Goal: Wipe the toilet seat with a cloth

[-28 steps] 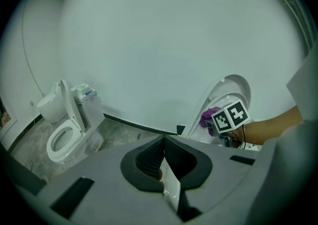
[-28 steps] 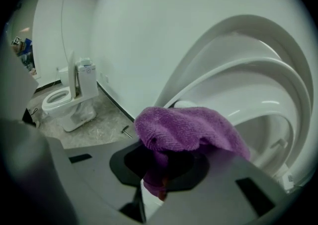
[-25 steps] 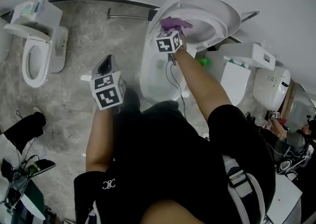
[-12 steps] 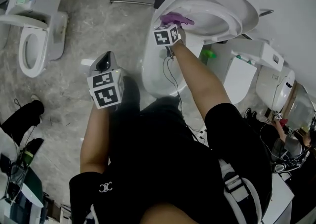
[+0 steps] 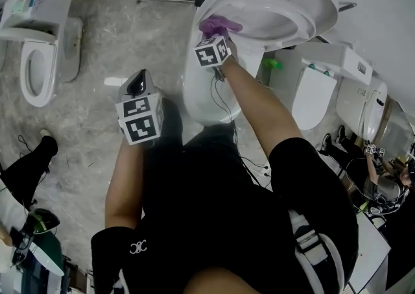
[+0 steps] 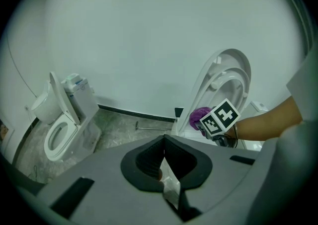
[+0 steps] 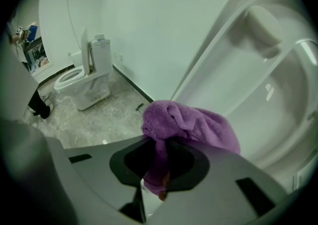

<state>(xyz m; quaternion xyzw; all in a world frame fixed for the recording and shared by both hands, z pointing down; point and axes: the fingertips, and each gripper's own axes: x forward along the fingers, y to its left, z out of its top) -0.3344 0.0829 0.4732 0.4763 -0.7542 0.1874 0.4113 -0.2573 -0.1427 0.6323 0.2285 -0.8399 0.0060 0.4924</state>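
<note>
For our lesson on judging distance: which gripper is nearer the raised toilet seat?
Right. The right gripper holds the purple cloth at the toilet seat; the left gripper, shut, hangs over the floor, well apart from it.

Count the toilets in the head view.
4: left toilet at the picture's left edge; centre toilet, lid up; right toilet beside it; far-right toilet, only partly visible. Others may be hidden.
</note>
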